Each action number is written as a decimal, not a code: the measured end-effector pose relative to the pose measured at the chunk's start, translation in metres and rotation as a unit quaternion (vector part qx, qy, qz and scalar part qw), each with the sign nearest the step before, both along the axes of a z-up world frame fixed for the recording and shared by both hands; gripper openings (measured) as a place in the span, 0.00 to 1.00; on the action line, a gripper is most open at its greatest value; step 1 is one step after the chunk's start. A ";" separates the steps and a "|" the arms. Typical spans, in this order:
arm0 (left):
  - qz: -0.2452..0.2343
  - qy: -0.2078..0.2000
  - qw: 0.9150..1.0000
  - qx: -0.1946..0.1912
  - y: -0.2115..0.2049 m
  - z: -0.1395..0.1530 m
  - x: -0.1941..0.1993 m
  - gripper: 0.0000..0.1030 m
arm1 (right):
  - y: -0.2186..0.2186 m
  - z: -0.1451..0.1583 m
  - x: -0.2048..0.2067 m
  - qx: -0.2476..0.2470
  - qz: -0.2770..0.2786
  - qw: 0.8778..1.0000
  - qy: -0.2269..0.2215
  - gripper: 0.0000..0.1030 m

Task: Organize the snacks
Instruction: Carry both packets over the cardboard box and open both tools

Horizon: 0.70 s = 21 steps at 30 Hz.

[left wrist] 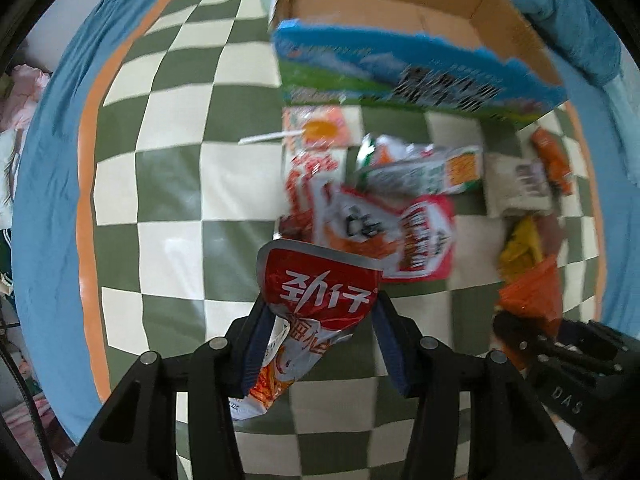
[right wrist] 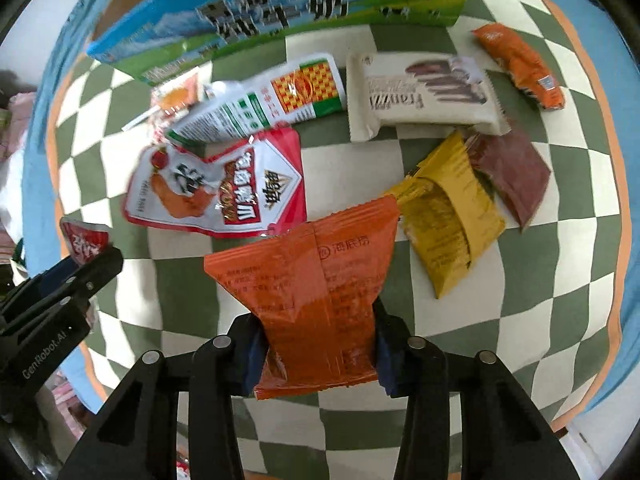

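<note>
Pointing down over the green-and-white checkered cloth [left wrist: 172,184], my left gripper [left wrist: 320,308] is shut on a red-and-white snack packet [left wrist: 320,280] that hangs between its blue pads. My right gripper [right wrist: 318,316] is shut on a flat orange packet [right wrist: 312,264], also lifted off the cloth. In the left wrist view the right gripper [left wrist: 520,320] shows at the lower right with the orange packet [left wrist: 532,292]. The left gripper [right wrist: 80,264] sits at the left edge of the right wrist view. An open cardboard box with blue-green print [left wrist: 400,76] [right wrist: 280,12] stands at the far side.
Loose snacks lie on the cloth in front of the box: a red-white pouch [right wrist: 216,184], a green-white pack [right wrist: 260,100], a cream biscuit pack [right wrist: 420,96], yellow [right wrist: 448,208] and brown [right wrist: 512,172] packets, a small orange packet [right wrist: 520,64] and a lollipop [right wrist: 176,98]. Blue fabric [left wrist: 52,160] surrounds the cloth.
</note>
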<state>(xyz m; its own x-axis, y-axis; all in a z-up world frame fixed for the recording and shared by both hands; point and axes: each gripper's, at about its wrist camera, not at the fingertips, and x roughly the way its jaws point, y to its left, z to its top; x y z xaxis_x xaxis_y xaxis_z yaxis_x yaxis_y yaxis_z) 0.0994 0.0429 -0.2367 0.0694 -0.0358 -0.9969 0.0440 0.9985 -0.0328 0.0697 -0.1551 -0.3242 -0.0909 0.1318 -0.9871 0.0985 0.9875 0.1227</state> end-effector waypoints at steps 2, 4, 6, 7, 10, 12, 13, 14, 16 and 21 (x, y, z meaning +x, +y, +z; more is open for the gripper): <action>-0.001 -0.005 1.000 -0.010 0.000 0.020 0.005 0.45 | -0.002 0.017 0.002 0.005 -0.006 1.000 -0.009 0.45; -0.003 -0.011 1.000 -0.023 -0.016 0.032 0.017 0.45 | -0.004 0.034 0.003 0.006 -0.008 1.000 -0.022 0.45; -0.007 -0.019 0.999 -0.030 -0.029 0.039 0.028 0.45 | -0.013 0.058 0.015 0.009 -0.013 0.999 -0.034 0.45; -0.011 -0.025 0.999 -0.035 -0.040 0.040 0.041 0.45 | -0.017 0.073 0.020 0.012 -0.014 0.999 -0.041 0.45; -0.016 -0.039 0.998 -0.042 -0.052 0.060 0.065 0.45 | -0.034 0.115 0.043 0.022 -0.020 0.997 -0.066 0.45; -0.016 -0.044 0.998 -0.048 -0.057 0.072 0.082 0.45 | -0.043 0.129 0.071 0.029 -0.023 0.996 -0.082 0.45; -0.012 -0.045 0.998 -0.053 -0.059 0.077 0.094 0.45 | -0.044 0.139 0.082 0.033 -0.025 0.995 -0.090 0.45; -0.007 -0.044 0.997 -0.059 -0.061 0.080 0.106 0.45 | -0.048 0.150 0.091 0.036 -0.026 0.994 -0.096 0.45; 0.001 -0.036 0.996 -0.076 -0.064 0.084 0.133 0.45 | -0.051 0.164 0.115 0.043 -0.030 0.993 -0.110 0.45; 0.027 -0.023 0.993 -0.115 -0.065 0.079 0.204 0.45 | -0.061 0.173 0.191 0.049 -0.032 0.989 -0.139 0.45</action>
